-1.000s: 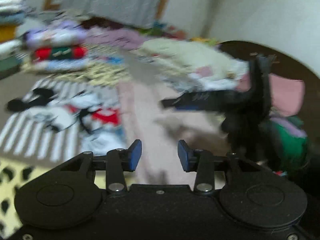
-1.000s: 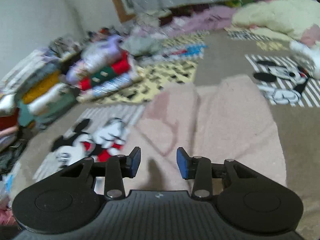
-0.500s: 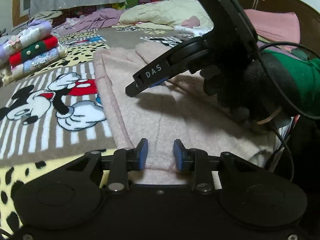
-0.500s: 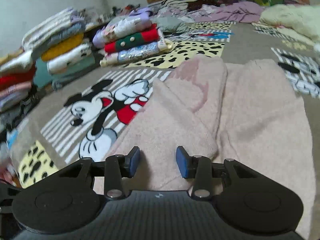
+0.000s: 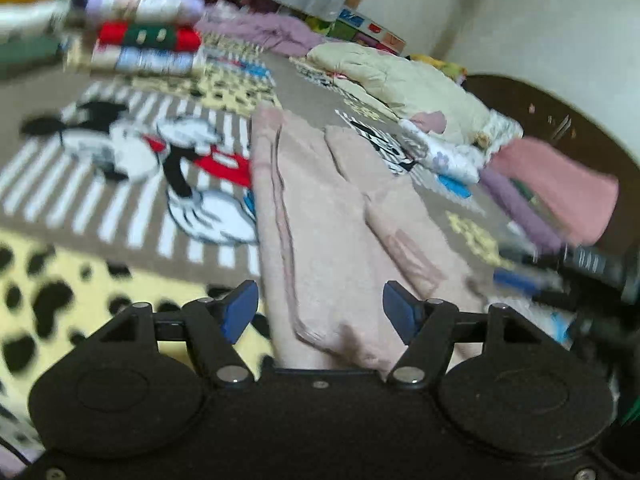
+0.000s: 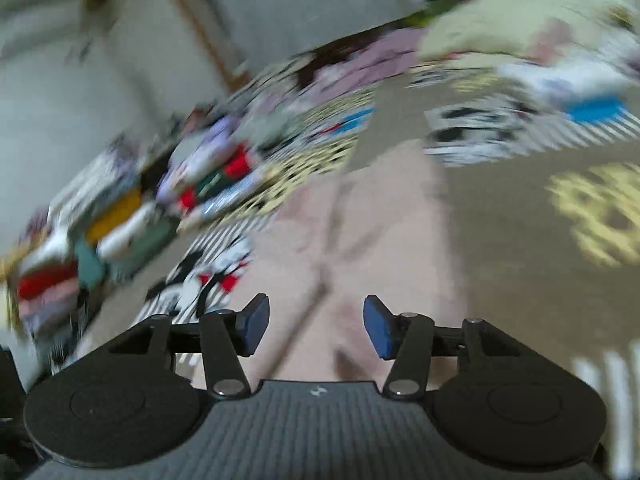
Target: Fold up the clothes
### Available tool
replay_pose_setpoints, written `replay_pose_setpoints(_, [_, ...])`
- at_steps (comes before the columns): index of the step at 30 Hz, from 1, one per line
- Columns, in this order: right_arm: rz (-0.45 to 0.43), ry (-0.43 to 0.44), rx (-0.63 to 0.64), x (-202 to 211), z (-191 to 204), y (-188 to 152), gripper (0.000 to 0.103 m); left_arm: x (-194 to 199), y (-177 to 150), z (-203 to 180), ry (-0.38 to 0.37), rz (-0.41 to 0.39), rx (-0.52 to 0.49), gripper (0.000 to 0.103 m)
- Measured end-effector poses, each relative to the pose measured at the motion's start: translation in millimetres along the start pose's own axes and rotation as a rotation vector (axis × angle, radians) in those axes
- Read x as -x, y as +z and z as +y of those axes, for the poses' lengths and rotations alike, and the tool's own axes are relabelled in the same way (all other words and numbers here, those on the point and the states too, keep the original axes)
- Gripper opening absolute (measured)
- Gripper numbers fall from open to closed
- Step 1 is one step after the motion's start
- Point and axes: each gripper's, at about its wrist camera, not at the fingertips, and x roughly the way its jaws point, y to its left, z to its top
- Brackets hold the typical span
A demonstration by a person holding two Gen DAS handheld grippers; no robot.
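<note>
Stack of folded clothes (image 5: 148,46) at 11 o'clock, set aside as done | pink garment (image 5: 320,216) flat on the cartoon-print rug (image 5: 120,184), centre, sleeves folded in | left gripper (image 5: 320,312) opening, released, hem between its jaws | right gripper (image 6: 316,326) at 3 o'clock, opening, empty over the garment.
</note>
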Motion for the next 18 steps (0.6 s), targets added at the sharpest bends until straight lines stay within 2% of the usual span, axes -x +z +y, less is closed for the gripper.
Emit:
replay_pose_setpoints(3, [-0.039,-0.012,-0.182,31.5,-44.7,-15.3,0.056,0.2,-6.5,4.9,-0.038,0.03,0.104,0.068])
replay_pose_setpoints(6, [-0.025,-0.001,-0.302,40.8,-73.0,-36.4,0.057,-0.2,-14.1,8.6,-0.059,0.057,0.189,0.068])
replay_pose_setpoints(10, [0.012,0.047,-0.349,39.9,-84.3,-52.9,0.063,-2.3,-21.9,11.3,-0.075,0.083,0.259,0.068])
replay_pose_setpoints(12, [0.045,0.078,-0.359,34.6,-84.5,-58.7,0.065,-4.0,-26.2,11.2,-0.053,0.093,0.264,0.067])
replay_pose_setpoints(15, [0.107,0.12,-0.368,23.2,-82.7,-67.5,0.063,-8.4,-37.3,14.8,-0.042,0.113,0.301,0.059])
replay_pose_setpoints(17, [0.118,0.126,-0.358,16.7,-78.2,-72.5,0.06,-7.8,-41.2,14.8,-0.044,0.098,0.329,0.052])
replay_pose_setpoints(18, [0.121,0.129,-0.36,15.2,-76.5,-72.9,0.06,-7.7,-42.6,15.0,-0.043,0.093,0.342,0.037])
